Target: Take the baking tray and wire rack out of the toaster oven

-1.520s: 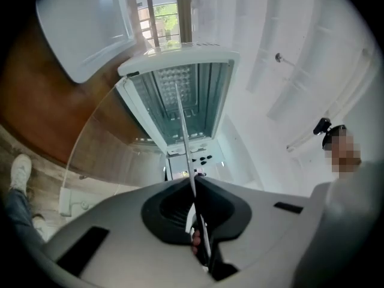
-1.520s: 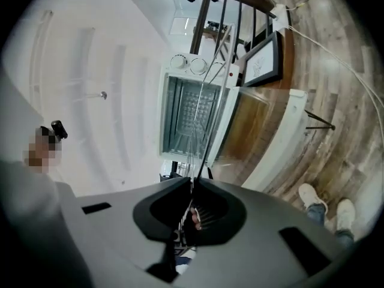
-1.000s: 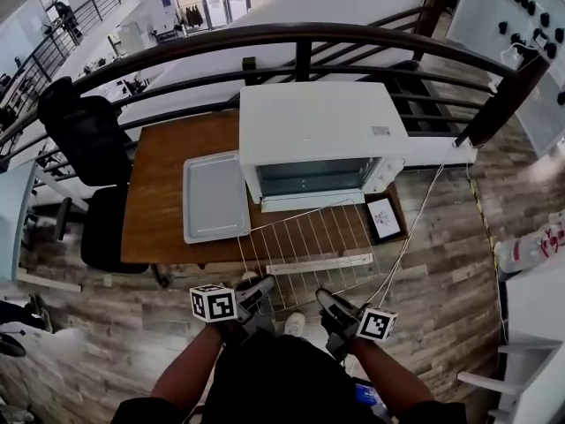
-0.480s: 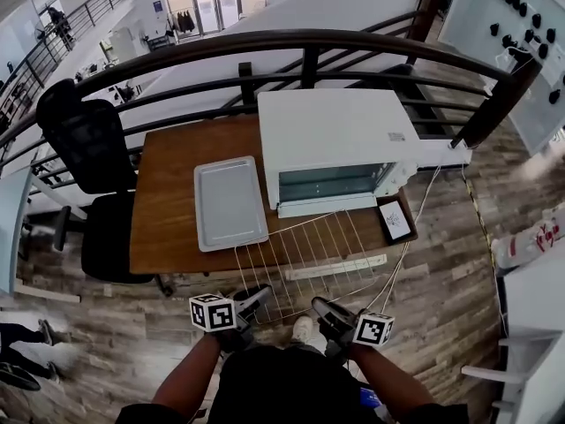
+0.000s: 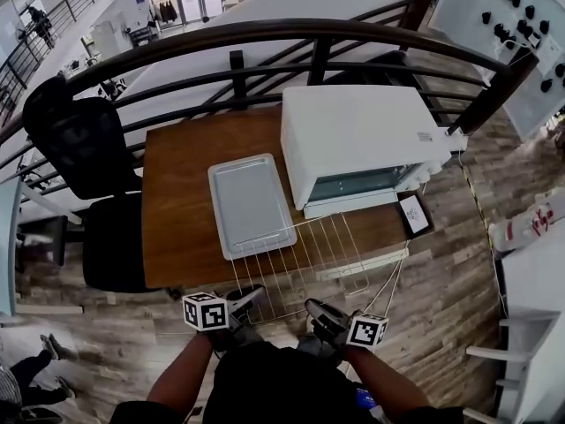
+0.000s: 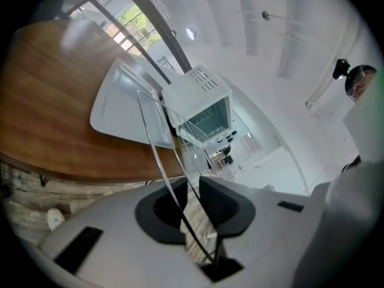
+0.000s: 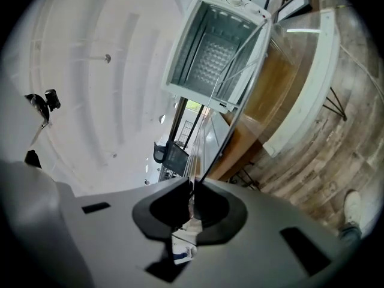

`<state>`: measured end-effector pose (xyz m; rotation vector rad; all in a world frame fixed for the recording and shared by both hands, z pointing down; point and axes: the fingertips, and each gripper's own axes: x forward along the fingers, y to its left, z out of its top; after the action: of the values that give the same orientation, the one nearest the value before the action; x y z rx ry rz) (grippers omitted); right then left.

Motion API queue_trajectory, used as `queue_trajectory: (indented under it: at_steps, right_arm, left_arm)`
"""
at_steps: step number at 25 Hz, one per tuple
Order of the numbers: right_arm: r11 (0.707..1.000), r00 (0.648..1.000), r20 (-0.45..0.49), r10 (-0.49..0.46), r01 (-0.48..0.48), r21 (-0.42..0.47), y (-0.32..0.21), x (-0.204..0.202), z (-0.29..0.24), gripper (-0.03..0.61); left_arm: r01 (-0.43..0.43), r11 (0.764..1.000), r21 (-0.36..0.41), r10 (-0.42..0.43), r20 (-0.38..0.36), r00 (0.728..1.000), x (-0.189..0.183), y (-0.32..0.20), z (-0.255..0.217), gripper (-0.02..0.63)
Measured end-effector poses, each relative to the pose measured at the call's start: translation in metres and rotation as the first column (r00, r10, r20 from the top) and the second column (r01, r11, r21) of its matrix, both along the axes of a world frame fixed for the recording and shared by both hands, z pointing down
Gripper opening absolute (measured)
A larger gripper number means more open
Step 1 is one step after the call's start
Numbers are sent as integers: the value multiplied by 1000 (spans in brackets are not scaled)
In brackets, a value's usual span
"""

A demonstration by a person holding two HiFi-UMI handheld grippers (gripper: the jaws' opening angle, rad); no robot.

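The wire rack (image 5: pixel 305 259) hangs level over the open oven door (image 5: pixel 364 263) and the table's front edge, its far left corner above the baking tray (image 5: pixel 252 203). My left gripper (image 5: pixel 250 300) holds the rack's near left edge. Its jaws have just been opening slightly, with the wire (image 6: pixel 153 138) still between them. My right gripper (image 5: pixel 314 308) is shut on the near right edge. The white toaster oven (image 5: pixel 357 131) stands open and empty (image 7: pixel 210 47). In the gripper views my left gripper (image 6: pixel 192 186) and right gripper (image 7: pixel 192 188) both pinch thin wire (image 7: pixel 223 134).
The wooden table (image 5: pixel 177 197) carries the oven, the tray and a small black-framed card (image 5: pixel 413 215). A dark railing (image 5: pixel 265 35) runs behind it. A black office chair (image 5: pixel 75 144) stands at the left. A cable (image 5: pixel 390 285) hangs off the table's right front.
Both grippers have carried the rack out of the oven mouth and to the left; its left side now overlaps the tray's near edge.
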<state>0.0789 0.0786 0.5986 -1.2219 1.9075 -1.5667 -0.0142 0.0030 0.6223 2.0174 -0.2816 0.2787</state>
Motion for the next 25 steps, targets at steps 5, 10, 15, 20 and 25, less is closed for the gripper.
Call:
queue_trajectory:
  at_steps: [5,10,15,20,25]
  right_arm:
    - [999,1000,3,-24,24,-29,-20,-37,6,25]
    - [996,996,5,-90,90,-19,-58,-93,9,25]
    - [981,981,-1,-192,192,-12,-96,-143,5,28]
    - [944,943,-23,-331,331,-13,-125,-186,7,31]
    - [878,879,-9,-477,477,-29,-143,-225,19,35]
  left_arm:
    - [-5,1000,-2,5,16,1000,-37,-21,2,66]
    - [32,999,6,-32,24,999,-94,-55,6,66]
    - [121,993,10,-121,32,992,-150,-83,0,66]
    - [238,971,21,-239,34,970,-201,-97,0,66]
    - [405,914,23,-406,50,913,-248,-92,7,66]
